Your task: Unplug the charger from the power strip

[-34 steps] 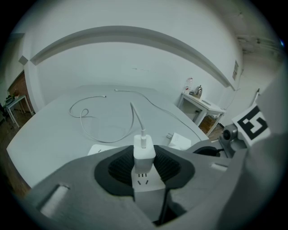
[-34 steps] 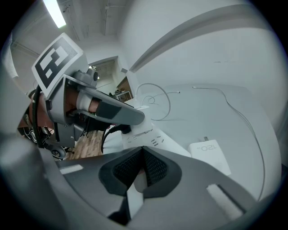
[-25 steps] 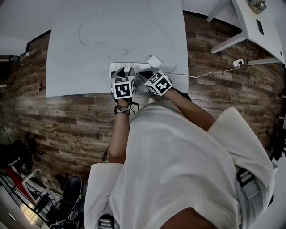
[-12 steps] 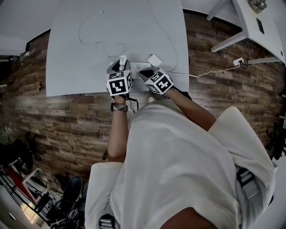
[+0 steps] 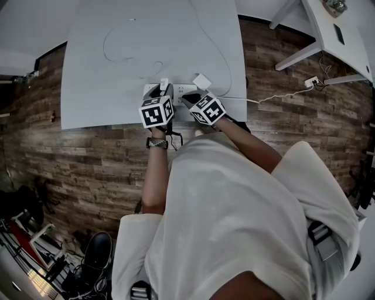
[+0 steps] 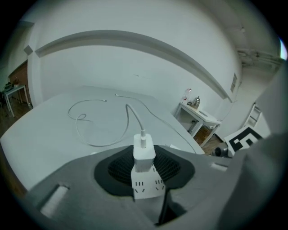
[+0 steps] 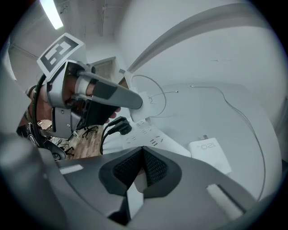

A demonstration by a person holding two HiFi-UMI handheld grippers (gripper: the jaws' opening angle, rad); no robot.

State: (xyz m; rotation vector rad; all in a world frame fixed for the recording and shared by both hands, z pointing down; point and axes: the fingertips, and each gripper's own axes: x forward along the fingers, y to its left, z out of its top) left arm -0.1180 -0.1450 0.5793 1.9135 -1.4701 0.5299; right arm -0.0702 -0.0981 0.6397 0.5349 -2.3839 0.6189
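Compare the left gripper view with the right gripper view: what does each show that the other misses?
Left gripper view only: how the left gripper grips the charger, cable plugged in on top. Right gripper view only: the right gripper clamping the power strip, a black plug near it, a flat white adapter alongside. Both: the power strip, cable and white table.

Smooth white plastic charger (image 6: 144, 155), matt white tabletop (image 5: 88, 76), rough-grained wooden plank floor (image 5: 88, 158)

The floor (image 5: 88, 152) is brown wood. A big white table (image 5: 88, 70) stands on it. A smaller white desk (image 5: 351, 53) is off to the side. A long light (image 7: 53, 13) shines above.
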